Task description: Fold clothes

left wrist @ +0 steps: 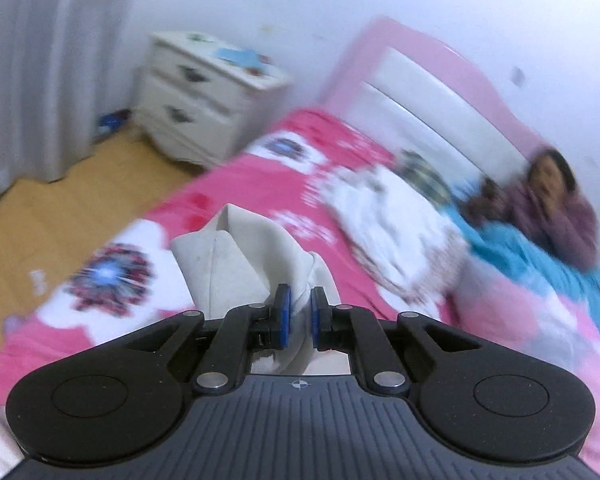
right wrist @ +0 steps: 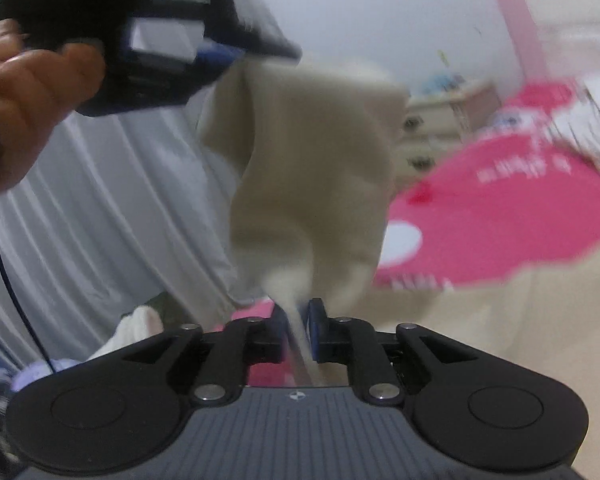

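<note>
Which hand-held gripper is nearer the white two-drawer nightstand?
Left, apparently. The left hand-held gripper faces the white two-drawer nightstand across the bed corner; from the right hand-held gripper it looks smaller, farther.

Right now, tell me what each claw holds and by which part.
The left claw pinches a bunched edge of the cream garment. Its lower end hangs between the right claw's pads; whether those grip cannot be told.

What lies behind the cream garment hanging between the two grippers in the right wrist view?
Behind the cream garment show a pale curtain, white wall, part of a white nightstand and the pink bedspread. The rest of the nightstand is covered by cloth.
</note>
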`<state>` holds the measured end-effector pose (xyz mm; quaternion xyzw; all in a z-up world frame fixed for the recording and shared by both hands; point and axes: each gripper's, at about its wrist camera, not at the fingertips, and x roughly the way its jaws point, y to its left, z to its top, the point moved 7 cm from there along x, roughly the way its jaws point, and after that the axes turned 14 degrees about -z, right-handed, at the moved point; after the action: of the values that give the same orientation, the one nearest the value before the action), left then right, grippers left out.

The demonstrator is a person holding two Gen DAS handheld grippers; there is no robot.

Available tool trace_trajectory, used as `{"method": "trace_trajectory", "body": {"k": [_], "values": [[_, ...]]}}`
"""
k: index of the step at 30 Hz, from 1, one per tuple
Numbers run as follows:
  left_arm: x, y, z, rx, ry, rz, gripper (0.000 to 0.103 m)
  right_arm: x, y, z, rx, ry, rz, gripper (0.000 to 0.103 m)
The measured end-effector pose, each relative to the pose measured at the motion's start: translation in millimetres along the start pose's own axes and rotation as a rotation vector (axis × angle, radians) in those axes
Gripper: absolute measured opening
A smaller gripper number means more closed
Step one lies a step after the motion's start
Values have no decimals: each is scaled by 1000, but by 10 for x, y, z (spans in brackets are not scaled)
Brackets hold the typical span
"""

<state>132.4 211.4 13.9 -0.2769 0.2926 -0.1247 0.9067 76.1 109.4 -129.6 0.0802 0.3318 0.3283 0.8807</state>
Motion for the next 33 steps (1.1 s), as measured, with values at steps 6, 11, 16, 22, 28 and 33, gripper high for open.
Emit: {"method": "trace_trajectory", "body": {"k": [6,11,16,22,28,33], "values": [[373,-379,-745,79,118,-94,9,-678,-801,-257,200,238,-11,52],[631,-559,-1570,150,220,-131,9,-1319,-1769,-629,445,388,-184,53],[745,-806,-2426,453,295,-89,14,-1804,-2450,-807,744,310,-267,54],[439,-1131,-3007,680,326,-171,50,-1850,-2663,-863,868,250,-225,54],[98,-1248,-3091,789,238,-181,57,-1655,-2603,-981,881,338,-171,55],[332,-1201,-2978,833,237,-68,57,-1615,-2602,-940,905,357,-152,55]]}}
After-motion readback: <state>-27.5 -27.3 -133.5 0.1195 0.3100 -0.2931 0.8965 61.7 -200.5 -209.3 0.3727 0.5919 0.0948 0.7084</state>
